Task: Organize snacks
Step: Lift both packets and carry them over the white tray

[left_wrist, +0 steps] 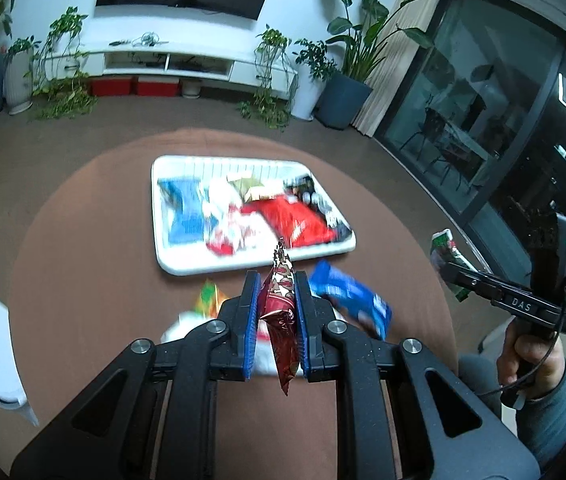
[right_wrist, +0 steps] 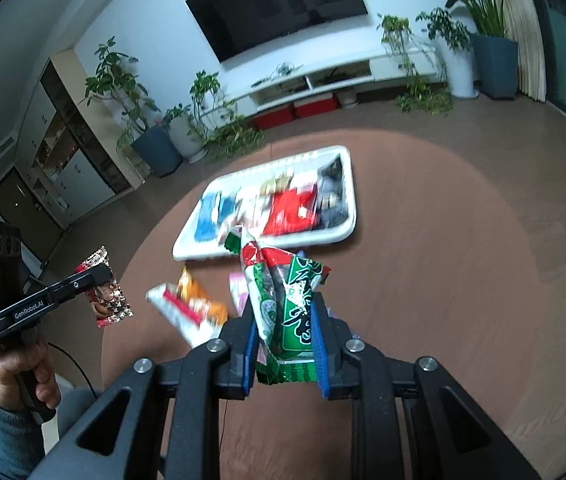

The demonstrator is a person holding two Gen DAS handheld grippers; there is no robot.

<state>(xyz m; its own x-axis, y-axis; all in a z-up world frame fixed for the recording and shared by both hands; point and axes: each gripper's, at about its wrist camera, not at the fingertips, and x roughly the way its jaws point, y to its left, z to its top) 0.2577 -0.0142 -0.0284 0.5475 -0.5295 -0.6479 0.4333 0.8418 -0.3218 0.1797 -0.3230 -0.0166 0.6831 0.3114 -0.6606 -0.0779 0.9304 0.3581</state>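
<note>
Left gripper [left_wrist: 277,300] pinching dark red snack packet [left_wrist: 281,312], hanging above round table [left_wrist: 103,240]. Right gripper [right_wrist: 285,340] clamping green packet [right_wrist: 291,304] above table too. White tray [left_wrist: 171,256] sitting beyond, holding blurred snacks. Blue packet [left_wrist: 351,300], orange packet [right_wrist: 199,300] lying loose near tray.

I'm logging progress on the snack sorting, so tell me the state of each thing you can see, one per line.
Left tongs: shut on dark red snack packet, held above the table.
Right tongs: shut on green snack packet, held above the table.
White tray: flat on round brown table, holding several packets.
Blue packet: loose on table, outside tray.
Orange packet: loose on table, outside tray.
</note>
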